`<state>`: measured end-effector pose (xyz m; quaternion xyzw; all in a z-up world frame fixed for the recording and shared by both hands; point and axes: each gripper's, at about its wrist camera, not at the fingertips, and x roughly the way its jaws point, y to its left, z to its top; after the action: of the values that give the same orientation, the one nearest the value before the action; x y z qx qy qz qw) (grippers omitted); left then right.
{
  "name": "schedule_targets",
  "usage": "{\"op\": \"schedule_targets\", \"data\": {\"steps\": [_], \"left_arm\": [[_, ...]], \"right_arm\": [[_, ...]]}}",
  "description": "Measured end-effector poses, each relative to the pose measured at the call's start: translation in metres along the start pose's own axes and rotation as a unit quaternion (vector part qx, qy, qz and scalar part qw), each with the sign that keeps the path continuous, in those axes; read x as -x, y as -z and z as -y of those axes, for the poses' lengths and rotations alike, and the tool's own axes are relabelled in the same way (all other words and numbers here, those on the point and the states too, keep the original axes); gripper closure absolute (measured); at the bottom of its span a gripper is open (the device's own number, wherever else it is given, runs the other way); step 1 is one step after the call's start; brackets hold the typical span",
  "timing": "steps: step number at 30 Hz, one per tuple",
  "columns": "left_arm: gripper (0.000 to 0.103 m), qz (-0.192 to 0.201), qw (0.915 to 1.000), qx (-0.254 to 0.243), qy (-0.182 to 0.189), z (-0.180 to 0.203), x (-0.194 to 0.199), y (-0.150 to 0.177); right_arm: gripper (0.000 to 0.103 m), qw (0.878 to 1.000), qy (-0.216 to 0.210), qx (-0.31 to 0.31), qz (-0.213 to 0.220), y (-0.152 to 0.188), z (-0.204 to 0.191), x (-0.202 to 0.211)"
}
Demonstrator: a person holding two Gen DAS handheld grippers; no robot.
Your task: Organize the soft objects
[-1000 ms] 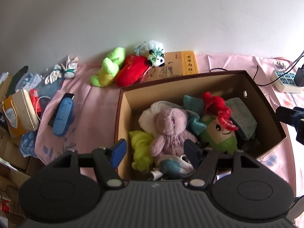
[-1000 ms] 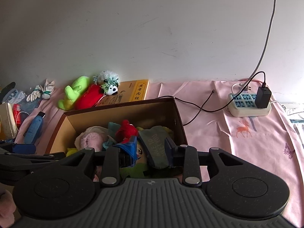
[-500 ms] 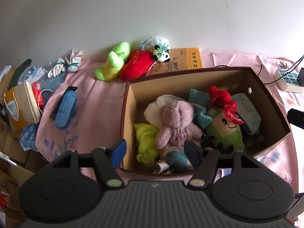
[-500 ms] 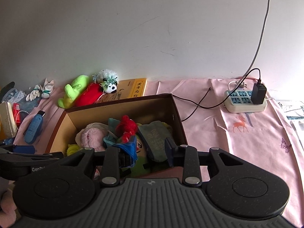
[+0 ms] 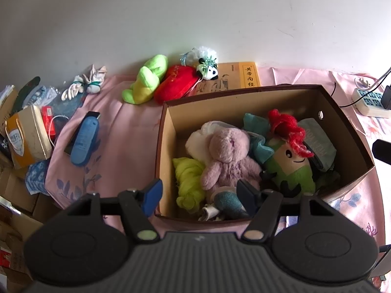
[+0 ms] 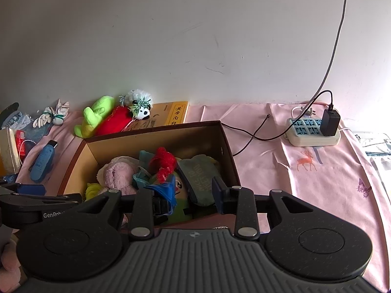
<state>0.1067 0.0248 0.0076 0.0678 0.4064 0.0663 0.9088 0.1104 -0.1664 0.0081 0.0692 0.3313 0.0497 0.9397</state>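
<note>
A brown cardboard box (image 5: 161, 146) (image 6: 227, 146) on the pink cloth holds a pink bunny (image 5: 229, 153) (image 6: 117, 175), a green doll with red hair (image 5: 290, 163) (image 6: 163, 163), a yellow-green fluffy piece (image 5: 188, 178) and a grey-green cloth item (image 5: 317, 141) (image 6: 200, 173). Behind the box, against the wall, lie a lime plush (image 5: 146, 80), a red plush (image 5: 177, 86) and a small panda (image 5: 206, 67). My left gripper (image 5: 198, 193) hovers open over the box's near left corner, empty. My right gripper (image 6: 193, 193) hangs over the near right part, jaws apart, gripping nothing.
A yellow book (image 5: 234, 78) lies behind the box. Left of it are a blue handheld device (image 5: 84, 139), white gloves (image 5: 85, 85) and a yellow carton (image 5: 24, 136) among clutter. A power strip (image 6: 312, 131) with a charger and cables sits at the right.
In both views the box has slid a little lower and farther off, as both grippers drew back slightly. Neither jaw opening has changed, and the toys lie as before.
</note>
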Motion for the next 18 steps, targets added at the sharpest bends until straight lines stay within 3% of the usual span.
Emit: {"op": "schedule_targets", "data": {"steps": [18], "left_arm": [[0.033,-0.003,0.9999,0.002,0.013,0.004,-0.006,0.006]], "right_arm": [[0.087,1.0,0.015,-0.002,-0.02,0.005,0.004,-0.01]]}}
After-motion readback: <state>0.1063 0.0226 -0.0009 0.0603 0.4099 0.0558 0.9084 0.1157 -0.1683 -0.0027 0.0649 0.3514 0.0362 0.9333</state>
